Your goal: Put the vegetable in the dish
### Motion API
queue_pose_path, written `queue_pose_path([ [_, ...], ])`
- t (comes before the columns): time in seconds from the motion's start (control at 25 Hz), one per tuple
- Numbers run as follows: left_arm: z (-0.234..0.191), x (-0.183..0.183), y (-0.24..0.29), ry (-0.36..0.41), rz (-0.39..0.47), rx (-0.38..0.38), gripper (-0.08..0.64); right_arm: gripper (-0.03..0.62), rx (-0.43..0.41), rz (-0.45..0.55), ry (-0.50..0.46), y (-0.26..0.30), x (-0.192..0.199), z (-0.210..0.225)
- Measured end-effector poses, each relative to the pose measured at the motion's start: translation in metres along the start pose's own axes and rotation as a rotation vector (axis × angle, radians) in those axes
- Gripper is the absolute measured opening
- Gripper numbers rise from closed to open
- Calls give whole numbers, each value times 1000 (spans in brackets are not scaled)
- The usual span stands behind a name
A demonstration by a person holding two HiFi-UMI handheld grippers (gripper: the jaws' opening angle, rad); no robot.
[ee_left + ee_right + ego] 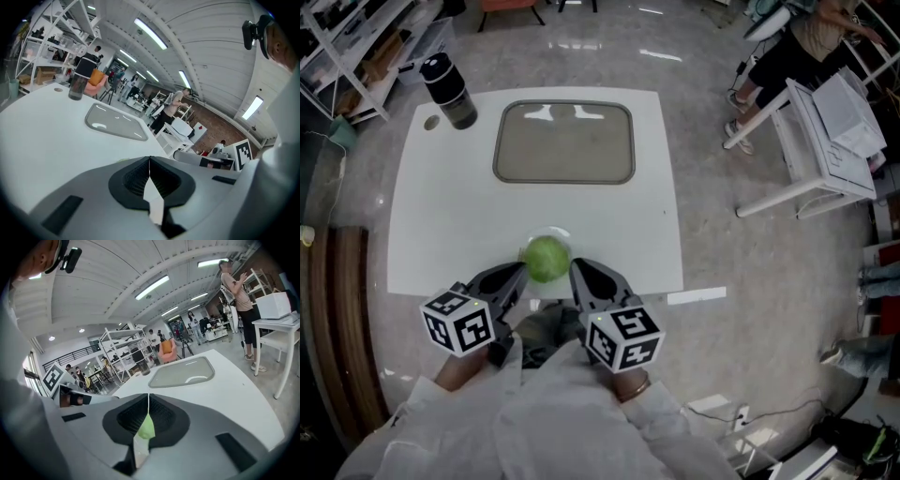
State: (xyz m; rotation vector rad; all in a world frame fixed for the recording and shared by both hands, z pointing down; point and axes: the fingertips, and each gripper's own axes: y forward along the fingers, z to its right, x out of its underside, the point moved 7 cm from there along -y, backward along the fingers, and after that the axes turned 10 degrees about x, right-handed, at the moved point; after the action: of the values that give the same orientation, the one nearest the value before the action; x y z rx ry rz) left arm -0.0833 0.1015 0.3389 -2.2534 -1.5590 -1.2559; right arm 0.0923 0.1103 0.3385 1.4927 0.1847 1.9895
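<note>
A round green vegetable [547,259] rests on a small white plate [551,232] at the near edge of the white table [441,225]. A grey rectangular dish [564,141] lies at the table's far middle, also seen as the dish [117,123] and the dish [183,372]. My left gripper [517,274] is shut just left of the vegetable, its jaws [149,161] meeting with nothing between them. My right gripper [577,270] is shut just right of it, empty; a sliver of the green vegetable [146,426] shows through the gap behind its tips [149,399].
A black bottle [448,90] stands at the table's far left corner beside a small round cap [431,122]. A person [787,47] stands by a white side table [825,141] at the right. Shelving [356,47] lines the left.
</note>
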Motion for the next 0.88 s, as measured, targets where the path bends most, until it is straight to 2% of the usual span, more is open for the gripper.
queue_pose_path([
  [0.28, -14, 6, 3, -61, 1, 18, 9, 15, 11, -52, 20, 9, 15, 3],
  [0.88, -63, 33, 14, -139, -70, -120, 9, 15, 48, -180, 60, 38, 44, 26],
])
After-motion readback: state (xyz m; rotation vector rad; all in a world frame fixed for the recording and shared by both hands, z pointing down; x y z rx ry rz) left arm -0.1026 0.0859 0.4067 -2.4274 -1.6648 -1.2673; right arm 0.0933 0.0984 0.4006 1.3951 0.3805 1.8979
